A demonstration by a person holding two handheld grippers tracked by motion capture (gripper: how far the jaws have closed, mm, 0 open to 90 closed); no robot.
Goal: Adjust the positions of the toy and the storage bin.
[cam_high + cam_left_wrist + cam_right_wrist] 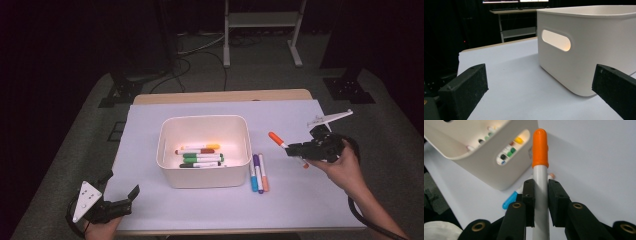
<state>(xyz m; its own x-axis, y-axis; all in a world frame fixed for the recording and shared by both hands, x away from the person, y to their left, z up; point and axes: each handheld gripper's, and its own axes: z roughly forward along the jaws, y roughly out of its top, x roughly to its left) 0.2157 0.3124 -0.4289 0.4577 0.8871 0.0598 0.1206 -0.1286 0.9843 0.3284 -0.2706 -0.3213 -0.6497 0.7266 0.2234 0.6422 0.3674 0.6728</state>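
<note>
Right gripper point(295, 148) raised, jaws clamping orange-capped marker point(278, 140), tilted toward bin point(203, 150).

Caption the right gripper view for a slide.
Right gripper clamps an orange-capped marker above the table, white bin of markers behind.

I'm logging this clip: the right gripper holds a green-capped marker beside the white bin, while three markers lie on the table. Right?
Not quite: the cap is orange, not green. The right gripper view shows the right gripper shut on the orange-capped marker beside the white bin. The high view shows the three markers on the table.
</note>
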